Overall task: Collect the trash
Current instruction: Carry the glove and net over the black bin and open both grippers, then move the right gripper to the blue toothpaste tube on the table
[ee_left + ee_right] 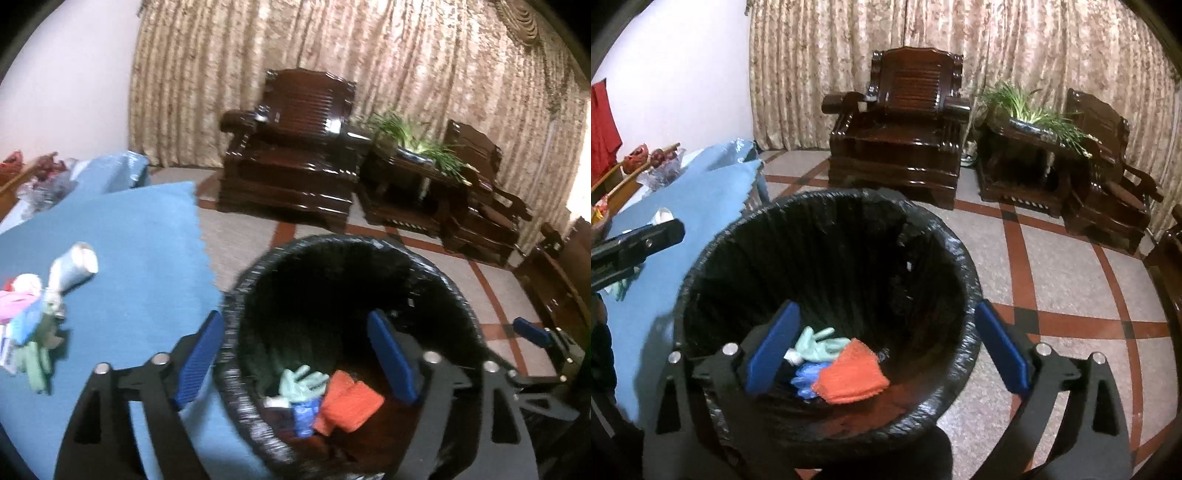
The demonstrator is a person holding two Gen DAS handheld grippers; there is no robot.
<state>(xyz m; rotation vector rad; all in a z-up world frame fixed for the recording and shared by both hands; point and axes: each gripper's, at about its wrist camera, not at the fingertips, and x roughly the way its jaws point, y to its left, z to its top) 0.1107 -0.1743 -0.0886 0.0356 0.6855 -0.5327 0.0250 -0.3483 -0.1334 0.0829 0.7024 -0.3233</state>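
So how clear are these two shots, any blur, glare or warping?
Left wrist view: soft with motion blur, the crumpled trash on the blue cloth smeared. Right wrist view: sharper, glare on the armchair. Both: fisheye bends the floor lines, dark corners, bin interior underexposed.

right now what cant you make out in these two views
- Trash pile on the blue cloth: left wrist view, blurred and cut by the left edge; pieces can't be identified.
- Bin bottom: both views, dark liner plus gripper fingers hide what lies under the orange cloth.
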